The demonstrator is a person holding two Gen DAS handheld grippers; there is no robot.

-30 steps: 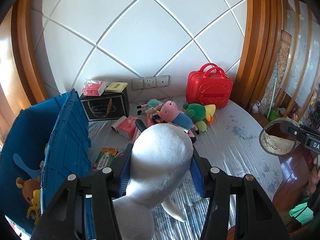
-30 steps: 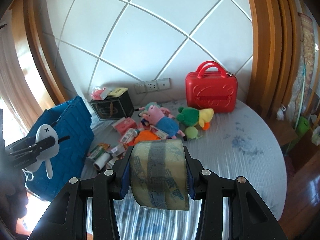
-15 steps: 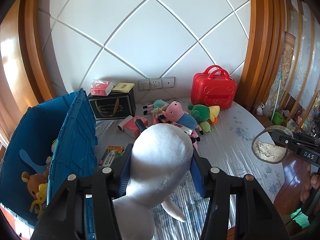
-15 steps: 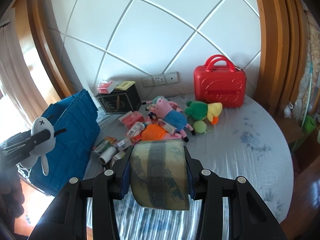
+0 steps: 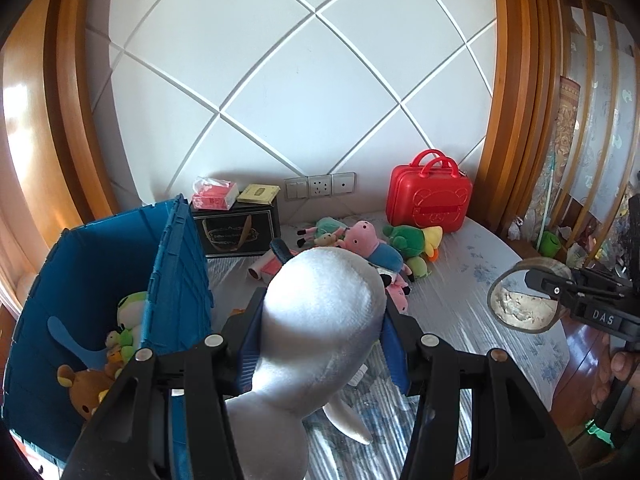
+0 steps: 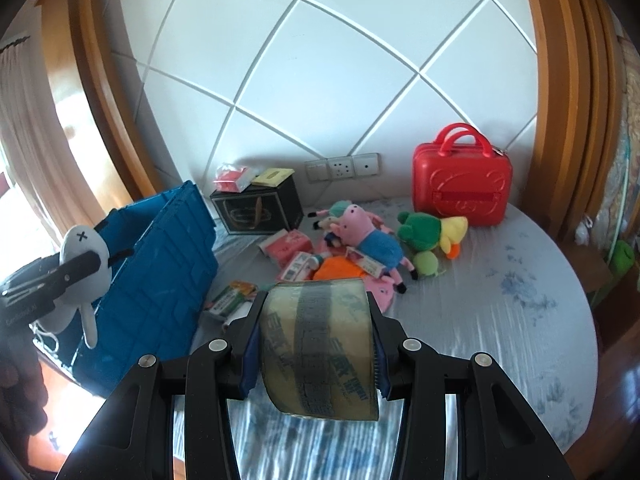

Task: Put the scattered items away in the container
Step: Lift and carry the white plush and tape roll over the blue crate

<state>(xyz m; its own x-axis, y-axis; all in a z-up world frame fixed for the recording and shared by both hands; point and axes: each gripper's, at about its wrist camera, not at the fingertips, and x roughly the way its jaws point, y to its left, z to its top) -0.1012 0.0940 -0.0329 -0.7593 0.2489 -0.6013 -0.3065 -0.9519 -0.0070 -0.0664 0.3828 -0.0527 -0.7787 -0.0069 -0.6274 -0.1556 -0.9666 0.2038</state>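
Note:
My left gripper (image 5: pixel 322 332) is shut on a white plush toy (image 5: pixel 320 320) and holds it in the air beside the blue crate's (image 5: pixel 176 272) right wall. The same toy shows in the right wrist view (image 6: pixel 82 268) at the crate's (image 6: pixel 160 276) left side. My right gripper (image 6: pixel 314 344) is shut on a roll of clear tape (image 6: pixel 320 344) above the bed; the roll also shows in the left wrist view (image 5: pixel 524 302). Several plush toys lie inside the crate, among them a brown bear (image 5: pixel 84 388).
On the bed (image 6: pixel 500 300) lie a pink pig plush (image 6: pixel 368 236), a green and yellow plush (image 6: pixel 432 232), an orange item (image 6: pixel 340 270) and small boxes (image 6: pixel 288 244). A red case (image 6: pixel 460 184) and a black box (image 6: pixel 256 210) stand by the wall.
Both grippers have risen and pulled back a little with their loads. The left one has shifted so more of the crate's inside shows.

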